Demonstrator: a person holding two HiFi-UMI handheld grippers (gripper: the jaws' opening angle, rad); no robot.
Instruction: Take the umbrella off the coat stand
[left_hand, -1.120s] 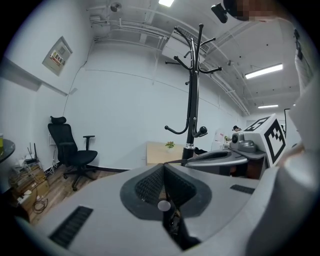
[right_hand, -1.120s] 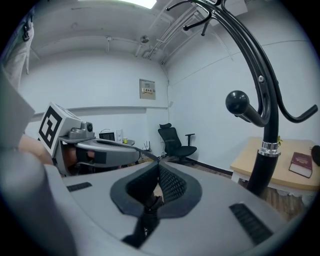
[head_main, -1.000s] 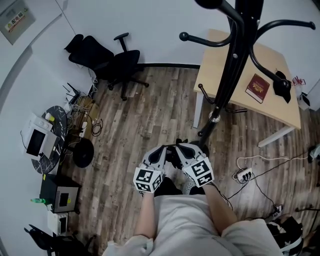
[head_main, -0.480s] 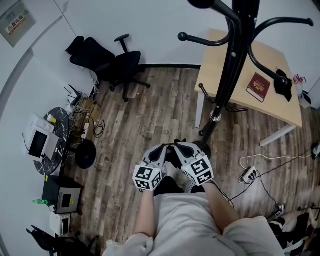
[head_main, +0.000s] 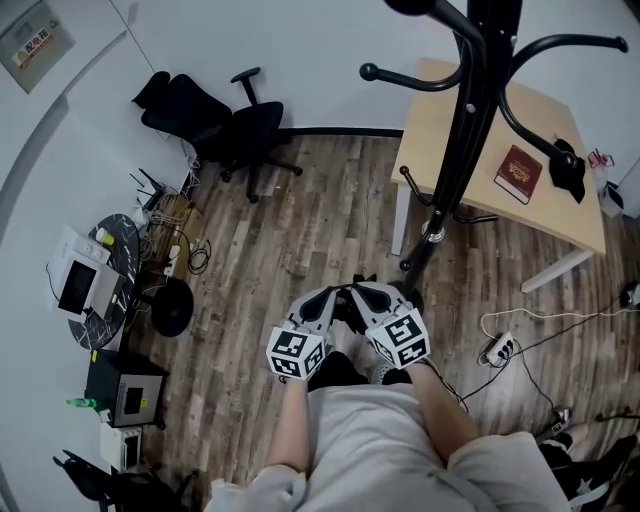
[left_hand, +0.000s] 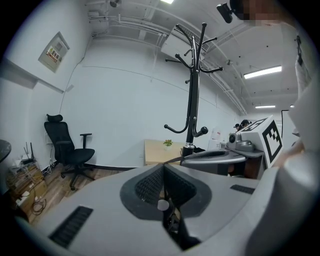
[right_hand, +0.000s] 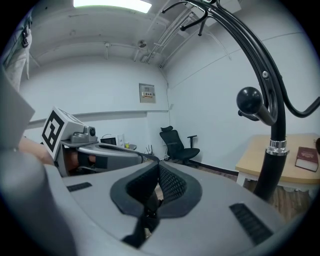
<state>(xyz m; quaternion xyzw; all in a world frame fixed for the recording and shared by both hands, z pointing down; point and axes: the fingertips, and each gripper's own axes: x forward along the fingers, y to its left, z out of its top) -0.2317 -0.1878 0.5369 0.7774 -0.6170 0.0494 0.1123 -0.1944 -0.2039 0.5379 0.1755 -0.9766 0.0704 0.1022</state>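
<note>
The left gripper (head_main: 333, 298) and right gripper (head_main: 365, 295) were held side by side low in front of the person, tips close together over the wooden floor (head_main: 300, 230); each gripper's own view showed its ribbed black pads pressed fully together with nothing between them; both were empty. Each carried a cube with black-and-white square markers, with no letters on them. The black coat stand (head_main: 465, 130) rose just ahead and to the right, its foot near the grippers and its curved, ball-tipped hooks spreading out above. A black bundle (head_main: 567, 172) sat at the end of one lower hook, over the pale wooden table (head_main: 430, 140); whether this was the umbrella could not be told, and no other view showed it more clearly. Beside it on the table lay a red book (head_main: 517, 175) with a gold emblem; its title was too small to read. A sign (head_main: 36, 42) with red and green print hung on the left wall; its writing was also illegible. A black office chair (head_main: 235, 130) stood by the far wall.
</note>
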